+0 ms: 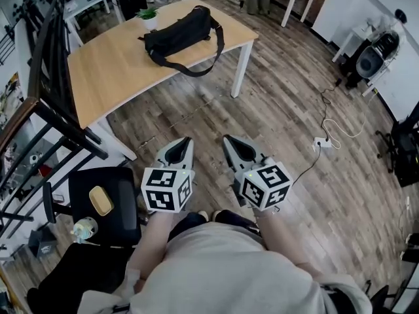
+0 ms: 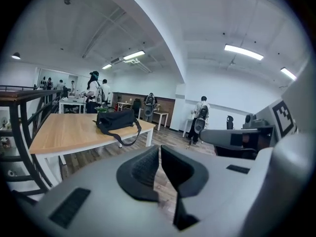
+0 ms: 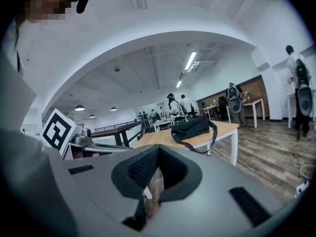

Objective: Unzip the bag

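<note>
A black soft bag [image 1: 183,33], long and low, lies on its side on the pale wooden bench [image 1: 108,77], at about 12 o'clock in the head view and well away across the floor. Its length runs from 8 o'clock to 2 o'clock, near the bench's 3 o'clock corner. It looks full and rounded, its top slightly slumped. Its black strap [image 1: 194,71] loops out from both ends toward 6 o'clock and droops over the bench's edge. The zip is too small to read

Black bag [image 1: 180,34], light wood table [image 1: 111,77], grey-brown plank floor [image 1: 281,110], grey left gripper [image 1: 186,140] and right gripper [image 1: 227,138] with black-and-white square markers [image 1: 167,190].
</note>
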A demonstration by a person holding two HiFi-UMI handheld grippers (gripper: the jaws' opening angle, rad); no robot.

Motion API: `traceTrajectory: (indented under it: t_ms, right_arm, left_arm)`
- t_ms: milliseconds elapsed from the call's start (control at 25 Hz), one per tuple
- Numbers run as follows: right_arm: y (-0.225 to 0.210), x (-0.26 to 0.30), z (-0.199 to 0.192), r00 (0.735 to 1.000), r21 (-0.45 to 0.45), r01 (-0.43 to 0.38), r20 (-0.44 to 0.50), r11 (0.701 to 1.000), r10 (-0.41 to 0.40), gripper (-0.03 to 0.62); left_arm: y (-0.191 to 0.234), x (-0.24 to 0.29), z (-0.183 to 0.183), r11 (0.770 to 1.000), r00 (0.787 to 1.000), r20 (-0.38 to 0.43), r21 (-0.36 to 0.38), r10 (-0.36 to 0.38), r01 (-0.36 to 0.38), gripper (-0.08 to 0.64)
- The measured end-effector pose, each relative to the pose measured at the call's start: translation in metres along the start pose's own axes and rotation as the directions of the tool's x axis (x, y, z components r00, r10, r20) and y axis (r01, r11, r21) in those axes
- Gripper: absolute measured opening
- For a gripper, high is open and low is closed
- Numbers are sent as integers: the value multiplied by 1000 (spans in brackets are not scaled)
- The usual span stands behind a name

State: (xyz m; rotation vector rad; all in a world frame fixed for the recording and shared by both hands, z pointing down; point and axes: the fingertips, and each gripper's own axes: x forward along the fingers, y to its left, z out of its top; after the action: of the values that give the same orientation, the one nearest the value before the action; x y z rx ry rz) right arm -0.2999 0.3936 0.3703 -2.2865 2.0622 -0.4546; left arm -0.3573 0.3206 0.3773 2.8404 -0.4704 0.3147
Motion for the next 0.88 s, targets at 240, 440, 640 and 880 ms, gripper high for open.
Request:
traceTrajectory:
  t_ms: [240, 440, 640, 880]
  right_arm:
    - [0, 2, -4, 998, -24, 58, -6, 998, -58, 8]
    - [-2, 3, -11, 995, -20, 96, -19, 995, -96, 61]
    - [-11, 13, -10, 993, -37, 117, -26, 992, -118, 84]
    - [-36, 47, -9, 993, -28, 104, -48, 994, -105, 124]
  left_arm:
    - [14, -8, 2, 1000, 1000, 23, -9, -2, 2, 31]
    - [19, -5, 2, 1000, 1000, 28, -10, -4, 4, 37]
    - [23, 10, -4, 1000, 1000, 10, -28, -12, 12, 163]
    - [39, 40, 0, 999, 1000, 0, -47, -1, 1, 163]
